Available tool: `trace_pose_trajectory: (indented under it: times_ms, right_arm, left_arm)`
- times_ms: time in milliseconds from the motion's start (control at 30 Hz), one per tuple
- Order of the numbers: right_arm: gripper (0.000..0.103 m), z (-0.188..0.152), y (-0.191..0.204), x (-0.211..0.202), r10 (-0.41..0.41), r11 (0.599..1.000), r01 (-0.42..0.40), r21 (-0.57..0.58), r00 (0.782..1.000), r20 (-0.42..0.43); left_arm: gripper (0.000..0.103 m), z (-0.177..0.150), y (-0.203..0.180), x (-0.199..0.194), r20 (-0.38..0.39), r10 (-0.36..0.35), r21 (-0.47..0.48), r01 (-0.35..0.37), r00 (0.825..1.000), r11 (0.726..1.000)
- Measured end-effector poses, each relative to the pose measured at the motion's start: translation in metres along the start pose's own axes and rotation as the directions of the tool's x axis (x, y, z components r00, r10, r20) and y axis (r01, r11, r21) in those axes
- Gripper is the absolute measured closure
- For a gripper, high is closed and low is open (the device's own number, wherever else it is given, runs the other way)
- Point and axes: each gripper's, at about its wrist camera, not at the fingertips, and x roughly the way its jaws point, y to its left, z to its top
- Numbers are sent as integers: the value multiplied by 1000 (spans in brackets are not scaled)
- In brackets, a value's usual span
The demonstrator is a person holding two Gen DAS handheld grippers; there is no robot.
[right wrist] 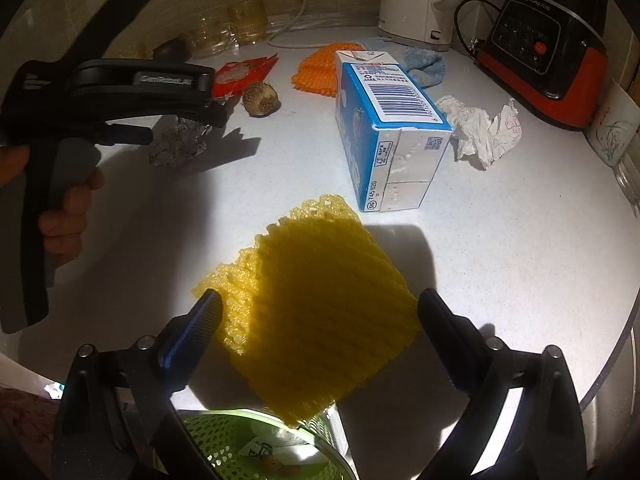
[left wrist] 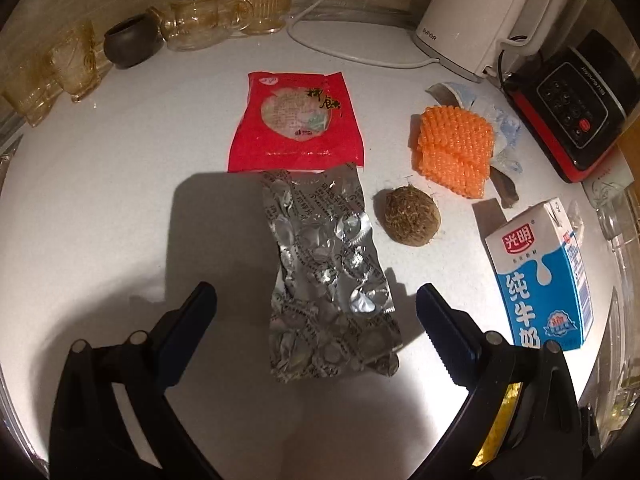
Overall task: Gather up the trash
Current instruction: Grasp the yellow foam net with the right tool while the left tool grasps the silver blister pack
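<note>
The left gripper [left wrist: 316, 304] hung over the white counter [left wrist: 120, 200] with its jaws spread wide and nothing between them touching either finger. Below the gap lay a crumpled silver foil packet [left wrist: 328, 276], flat on the counter, its long axis running from near the gripper away toward the wall, tilted a little so the far end leaned left. That far end overlapped the lower edge of a red snack wrapper [left wrist: 296, 124], which lay flat and pointed the same way. Just right of the foil sat a brown hairy husk [left wrist: 408, 216], and beyond it a folded orange foam net [left wrist: 454, 148] resting on a pale blue cloth [left wrist: 506, 124]. A milk carton [left wrist: 540, 276] lay on its side at the right, its top end pointing away and slightly left.

The right gripper [right wrist: 320, 308] also had its jaws wide apart. A yellow foam net [right wrist: 316, 300] lay between the fingers, stretched from the far left toward the near right, its near corner hanging over the counter edge above a green mesh basket [right wrist: 224, 436]. Whether either finger touched the net could not be told. In this view the carton [right wrist: 384, 120] showed its base toward the camera, with a crumpled white tissue [right wrist: 484, 128] just beside it on the right. The left gripper [right wrist: 216, 114] appeared at the left, above the foil [right wrist: 176, 146].
</note>
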Motion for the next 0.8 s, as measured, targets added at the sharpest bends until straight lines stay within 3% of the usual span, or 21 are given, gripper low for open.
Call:
trace_pose_trajectory:
  times_ms: [67,167,333,400,800]
  right_arm:
    - [16,-1,-1,-2,-3,1000,3,13,1000,6]
    - [37,0,-7,-5,-13,999,13,42,1000,10]
    - [68,-1,-23,-13,-6,994,5,110,1000,7]
    - [73,-2,-32,-14,13,988,-15,151,1000,12]
    - [76,3,-28,-31,34,983,-44,176,998,61]
  left_arm:
    - [8,1,-2,2,1,6,11,-6,1000,1000]
    - [10,3,-4,5,0,7,22,-7,1000,1000]
    - [30,6,-8,9,13,15,48,-15,1000,999]
    - [46,7,-9,8,21,20,63,-21,1000,998]
    - [49,0,4,-11,38,-5,103,1,999,995]
